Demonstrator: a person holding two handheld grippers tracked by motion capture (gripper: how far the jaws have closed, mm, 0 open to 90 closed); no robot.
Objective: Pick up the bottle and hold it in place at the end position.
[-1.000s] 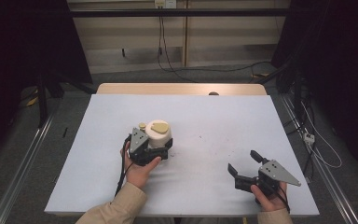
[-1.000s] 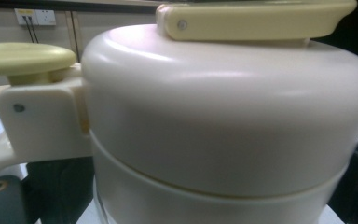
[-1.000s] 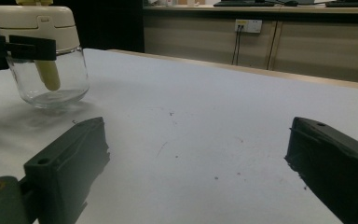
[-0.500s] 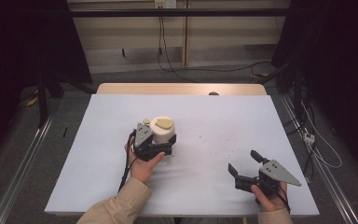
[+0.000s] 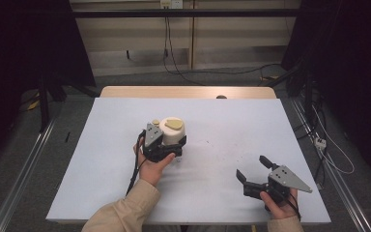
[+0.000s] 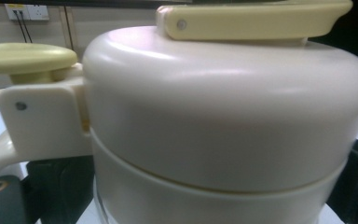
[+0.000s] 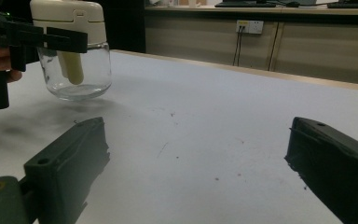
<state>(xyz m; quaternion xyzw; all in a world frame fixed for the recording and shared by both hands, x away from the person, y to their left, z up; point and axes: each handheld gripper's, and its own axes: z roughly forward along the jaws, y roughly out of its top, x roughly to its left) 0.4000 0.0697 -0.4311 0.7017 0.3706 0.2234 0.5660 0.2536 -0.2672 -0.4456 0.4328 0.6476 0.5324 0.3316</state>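
Item: jar [image 5: 173, 136] with clear glass body and cream plastic lid [image 6: 228, 107], carrying a yellow flip tab [image 6: 256, 18] and a side button [image 6: 25, 58].

Location: left of centre on the white counter [image 5: 232, 121]; in the right gripper view its base seems slightly lifted, though this is hard to judge.

Left gripper [image 5: 166, 147]: fingers [image 7: 67, 39] closed round the jar just under the lid.

Right gripper [image 5: 252, 170]: fingers [image 7: 70, 172] spread wide, holding nothing, low over the counter and well apart from the jar.

Handling: glass likely smooth, brittle and moderately heavy; the lid rigid. Best taken at the lid band, where the shoulder stops slipping; avoid squeezing the bare glass.
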